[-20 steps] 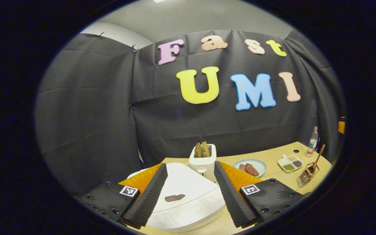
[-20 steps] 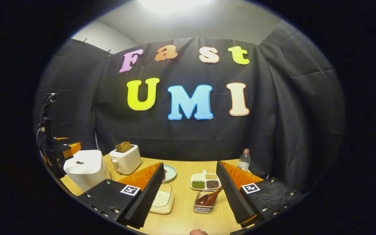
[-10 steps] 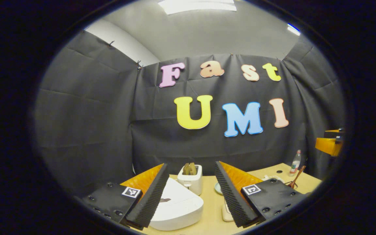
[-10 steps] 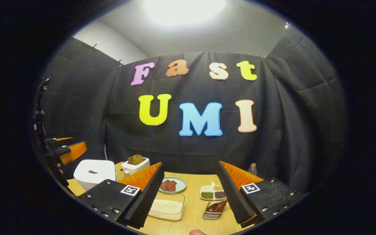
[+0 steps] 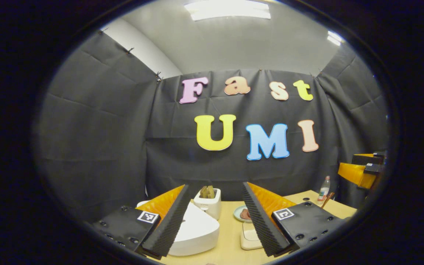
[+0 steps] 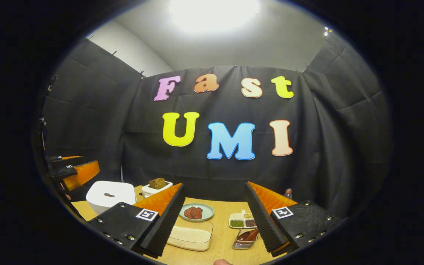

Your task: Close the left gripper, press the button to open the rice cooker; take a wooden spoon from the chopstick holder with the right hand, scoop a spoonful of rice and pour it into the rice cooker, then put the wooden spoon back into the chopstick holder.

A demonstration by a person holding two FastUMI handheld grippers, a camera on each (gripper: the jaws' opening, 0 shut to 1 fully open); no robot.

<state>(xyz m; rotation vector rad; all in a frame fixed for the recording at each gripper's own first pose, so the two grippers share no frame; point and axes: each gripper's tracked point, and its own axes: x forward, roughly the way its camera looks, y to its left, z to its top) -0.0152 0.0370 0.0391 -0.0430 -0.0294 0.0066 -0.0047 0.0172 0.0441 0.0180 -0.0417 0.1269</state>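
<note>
The white rice cooker point(image 5: 197, 232) stands with its lid down, low in the left gripper view, partly behind my left gripper's point(image 5: 215, 185) left finger. That gripper is open and holds nothing. In the right gripper view the cooker point(image 6: 109, 193) sits at the far left with its dark button point(image 6: 109, 194) on top. The wooden spoon point(image 6: 248, 235) lies in the metal chopstick holder point(image 6: 245, 241), just left of my right gripper's right finger. A clear container of white rice point(image 6: 190, 235) stands between the fingers of my right gripper point(image 6: 215, 184), which is open and well above the table.
On the wooden table point(image 6: 219, 250) stand a white toaster point(image 6: 156, 187) with bread, a plate of brown slices point(image 6: 196, 212), a divided dish of beans point(image 6: 243, 221) and a bottle point(image 6: 288, 194). The left gripper point(image 6: 76, 171) hangs beside the cooker.
Both views have tipped upward and drawn back, so the table has sunk low. The left gripper has moved away from over the cooker's lid. Both grippers stay open.
</note>
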